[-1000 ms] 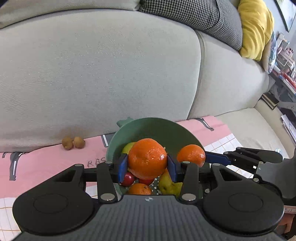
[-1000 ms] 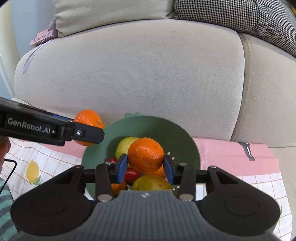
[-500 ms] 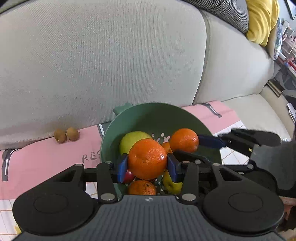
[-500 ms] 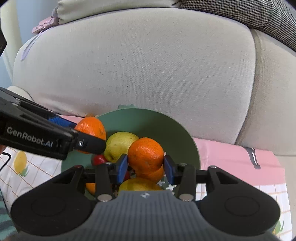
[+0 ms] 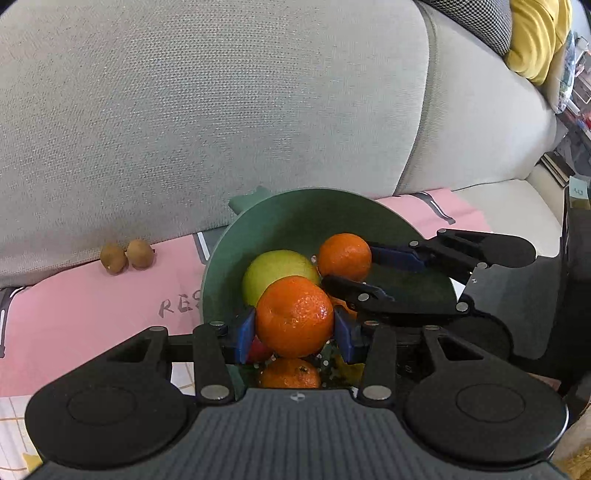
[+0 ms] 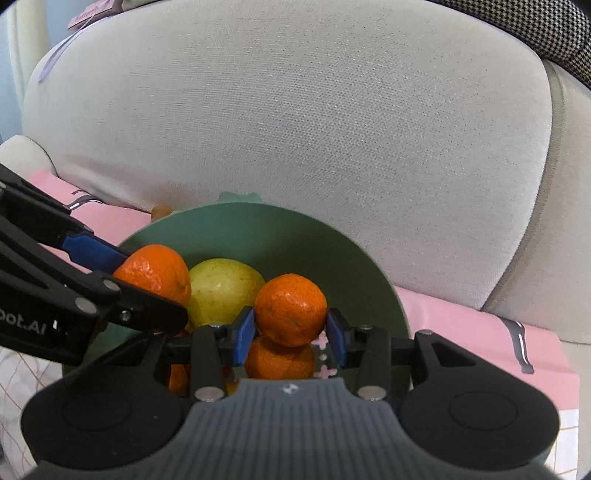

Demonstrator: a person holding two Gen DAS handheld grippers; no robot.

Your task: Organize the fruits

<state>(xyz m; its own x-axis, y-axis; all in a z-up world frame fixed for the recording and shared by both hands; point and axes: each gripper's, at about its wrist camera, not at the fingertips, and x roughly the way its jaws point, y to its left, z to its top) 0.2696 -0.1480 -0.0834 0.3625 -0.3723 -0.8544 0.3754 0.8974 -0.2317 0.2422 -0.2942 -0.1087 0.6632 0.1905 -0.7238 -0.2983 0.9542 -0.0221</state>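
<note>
Behind the sofa-front bench, both claws hover over the green bowl (image 5: 258, 236), left claw (image 5: 294, 328) pinching one orange (image 5: 294, 315), right claw (image 6: 290, 328) pinching another (image 6: 290, 308); released together, either could roll off the heaped fruit.

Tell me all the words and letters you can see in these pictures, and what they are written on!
"RE", cut off by the green bowl: handwritten on the pink mat.
"oot.AI", its start cut off: white print on the left gripper body.
Pink tag on the sofa: too blurred to read.
Blue note at the right edge: too small to read.
</note>
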